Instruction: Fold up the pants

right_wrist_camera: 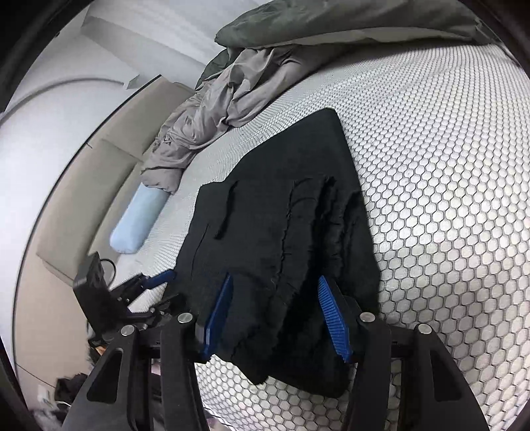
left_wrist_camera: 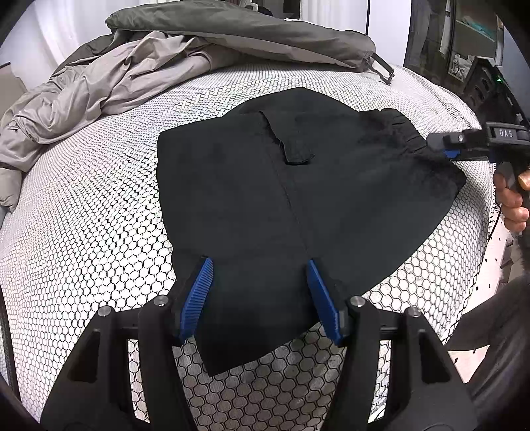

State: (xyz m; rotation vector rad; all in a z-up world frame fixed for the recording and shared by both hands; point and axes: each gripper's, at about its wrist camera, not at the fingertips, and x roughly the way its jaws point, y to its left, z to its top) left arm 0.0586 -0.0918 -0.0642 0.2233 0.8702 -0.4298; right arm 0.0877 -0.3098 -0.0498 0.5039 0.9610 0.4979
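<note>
A: Entry. Black pants lie folded into a compact stack on the bed, which has a white cover with a dark honeycomb print. Taking the pants as landmark: a crumpled grey duvet is heaped beyond their far edge, well apart from them.

B: Left tool?

A: Spread. Its blue ribbed pads stand on either side of the near corner of the pants, with fabric between them and a visible gap on both sides. Not pressing the cloth.

B: And the right tool?

A: Also spread, over the ruffled waistband end of the pants. Cloth lies between the pads, but they stand off it. From the left wrist view the right tool sits at the right edge of the pants, just at the gathered hem, with a hand on its handle. Whether its tip touches the fabric there I cannot tell.

B: Anything else near the pants?

A: A pale blue roll-shaped pillow lies left of the pants in the right wrist view, at the bed's edge, below the duvet's end. A dark olive pillow sits on the far side, behind the duvet.
</note>
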